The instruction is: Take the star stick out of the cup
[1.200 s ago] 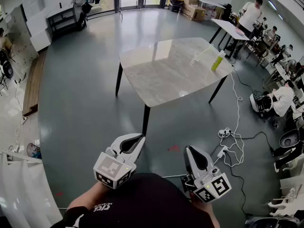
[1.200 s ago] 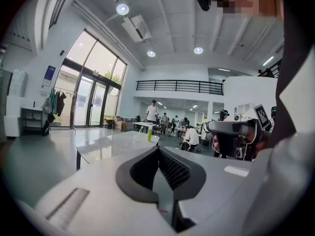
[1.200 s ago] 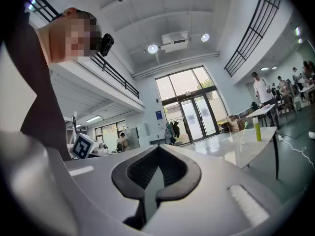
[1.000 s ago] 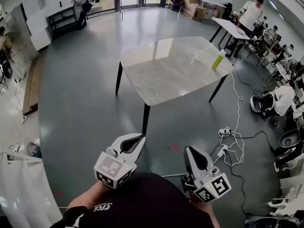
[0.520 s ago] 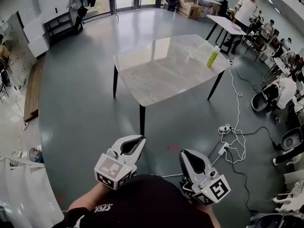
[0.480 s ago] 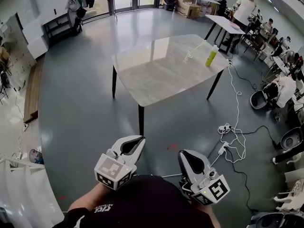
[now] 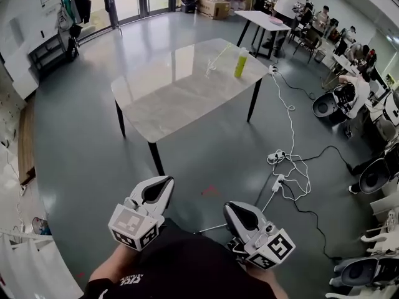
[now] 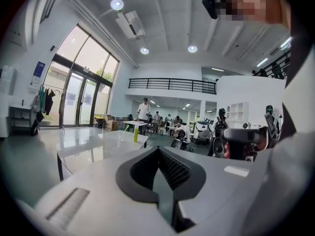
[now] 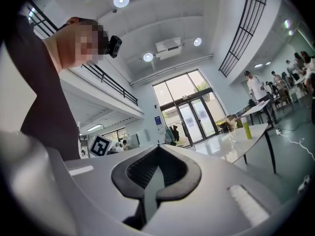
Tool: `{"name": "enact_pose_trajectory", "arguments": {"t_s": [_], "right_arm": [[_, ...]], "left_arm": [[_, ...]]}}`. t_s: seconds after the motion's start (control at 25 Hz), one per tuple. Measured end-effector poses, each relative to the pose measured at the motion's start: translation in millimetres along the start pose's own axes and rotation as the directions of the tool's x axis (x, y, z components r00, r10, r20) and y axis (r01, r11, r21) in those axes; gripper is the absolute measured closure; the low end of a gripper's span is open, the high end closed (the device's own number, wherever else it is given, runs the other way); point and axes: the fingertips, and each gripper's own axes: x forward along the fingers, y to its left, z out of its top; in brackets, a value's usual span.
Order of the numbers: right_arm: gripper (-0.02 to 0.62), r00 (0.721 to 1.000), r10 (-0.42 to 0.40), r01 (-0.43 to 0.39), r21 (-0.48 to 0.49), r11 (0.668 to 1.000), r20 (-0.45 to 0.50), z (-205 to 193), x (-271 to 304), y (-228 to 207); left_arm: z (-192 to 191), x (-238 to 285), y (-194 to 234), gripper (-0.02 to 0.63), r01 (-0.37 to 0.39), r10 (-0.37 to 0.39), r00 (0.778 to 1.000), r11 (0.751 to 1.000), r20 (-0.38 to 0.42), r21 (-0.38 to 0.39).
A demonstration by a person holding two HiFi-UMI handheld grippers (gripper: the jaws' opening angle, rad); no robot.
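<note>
A clear cup [image 7: 211, 68] holding a thin pale star stick [image 7: 219, 53] stands on the far side of the marble-topped table [image 7: 168, 92], beside a yellow-green bottle [image 7: 240, 62]. Both are far away. My left gripper [image 7: 166, 182] and right gripper [image 7: 229, 208] hang low in the head view, over the floor and well short of the table, both shut with nothing in them. In the left gripper view the cup [image 8: 120, 137] and bottle [image 8: 136, 134] show small beyond my left gripper [image 8: 158, 154]. The right gripper view has the cup [image 9: 231, 139] and bottle [image 9: 246, 130] at the right.
White cables and power strips [image 7: 283, 167] lie on the grey floor right of the table. Several people sit and stand around a second table [image 7: 268, 20] at the back right, with office chairs [image 7: 328, 103] there. Glass doors and a rack [image 7: 53, 48] line the back left.
The head view has swung, so the table now lies further left and a little nearer. Both grippers have travelled forward with the person and stay shut.
</note>
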Motion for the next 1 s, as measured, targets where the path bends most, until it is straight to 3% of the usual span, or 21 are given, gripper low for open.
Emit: {"name": "enact_pose_trajectory", "arguments": {"t_s": [0.16, 0.48, 0.76, 1.0], "right_arm": [[0.584, 0.999, -0.052, 0.052, 0.023, 0.998, -0.004, 0.1, -13.8, -24.0], [0.584, 0.997, -0.073, 0.073, 0.036, 0.997, -0.009, 6.3, 3.1, -62.4], [0.584, 0.996, -0.07, 0.072, 0.026, 0.997, -0.057, 15.7, 59.7, -113.4], [0.584, 0.996, -0.061, 0.062, 0.02, 0.998, -0.066, 39.1, 128.2, -153.2]], "left_arm": [[-6.3, 17.2, -15.8, 0.604, 0.031, -0.031, 0.999, 1.0, -0.028, -0.002], [-16.6, 58.0, -17.4, 0.604, 0.078, -0.08, 0.995, 0.997, -0.064, -0.029], [-12.1, 121.4, 25.8, 0.604, 0.092, -0.097, 0.993, 0.994, -0.072, -0.063], [15.8, 173.6, 73.4, 0.603, 0.123, -0.127, 0.99, 0.991, -0.06, -0.058]]}}
